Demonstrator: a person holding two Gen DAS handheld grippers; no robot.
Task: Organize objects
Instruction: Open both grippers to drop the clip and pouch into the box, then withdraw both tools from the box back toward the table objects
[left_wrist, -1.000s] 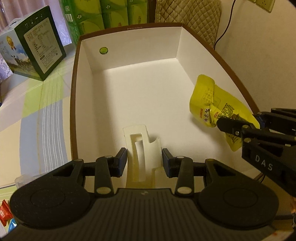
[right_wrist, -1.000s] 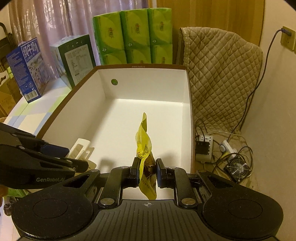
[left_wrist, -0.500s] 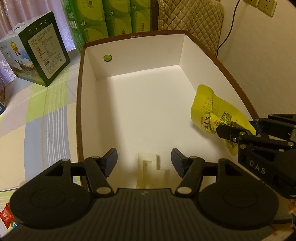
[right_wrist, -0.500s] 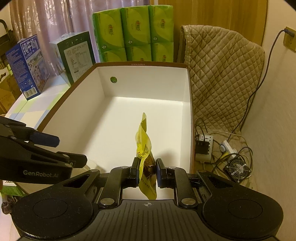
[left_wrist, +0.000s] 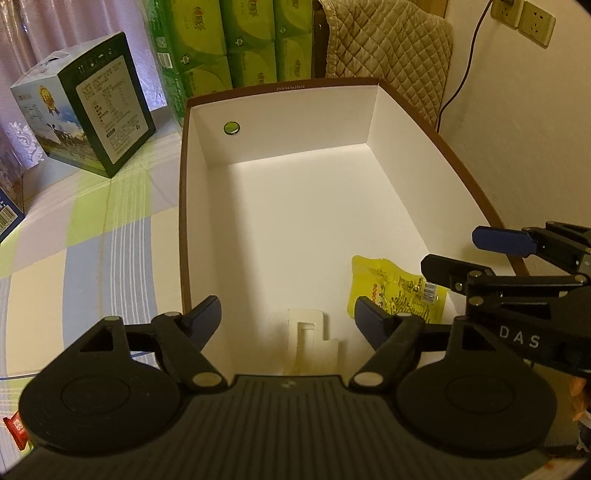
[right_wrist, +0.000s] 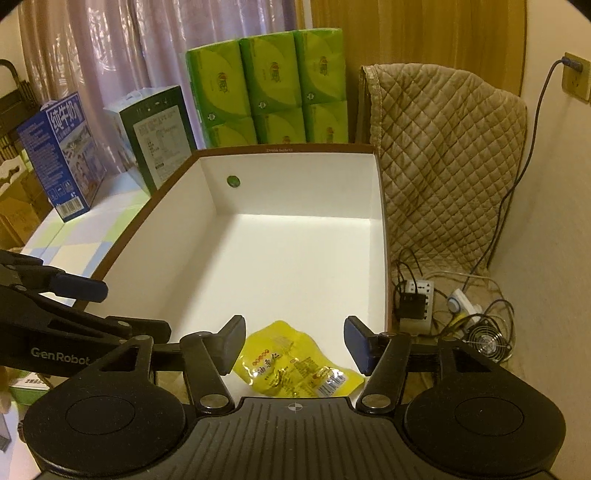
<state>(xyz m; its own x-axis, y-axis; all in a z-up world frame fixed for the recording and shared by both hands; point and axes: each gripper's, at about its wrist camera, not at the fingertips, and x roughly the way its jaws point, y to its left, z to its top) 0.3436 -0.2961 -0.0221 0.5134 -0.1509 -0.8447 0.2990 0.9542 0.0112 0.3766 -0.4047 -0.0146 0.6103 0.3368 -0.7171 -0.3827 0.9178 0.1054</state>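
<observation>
Crinkled yellow foil, a flat snack packet (right_wrist: 295, 369) with red print and a barcode, lies on the white floor of the box (right_wrist: 295, 258), near its right wall at the near end. Just left of it lies a pale, cream-coloured plastic piece (left_wrist: 310, 339), flat and squarish with a slot cut through it. The box is a wide, shallow rectangle of smooth card, white inside with a brown rim, and a small green round sticker (left_wrist: 231, 128) sits on its far wall.

The right claw (right_wrist: 295, 343) is spread wide above the packet, touching nothing. The left claw (left_wrist: 288, 317) is likewise spread over the plastic piece, empty.

The box rests on a counter (left_wrist: 92, 240) under a cloth checked in pale green, blue and cream. Behind it stand glossy green tissue packs (right_wrist: 269, 88), two printed cartons (right_wrist: 159, 133), and a quilted beige cover (right_wrist: 443, 155).
</observation>
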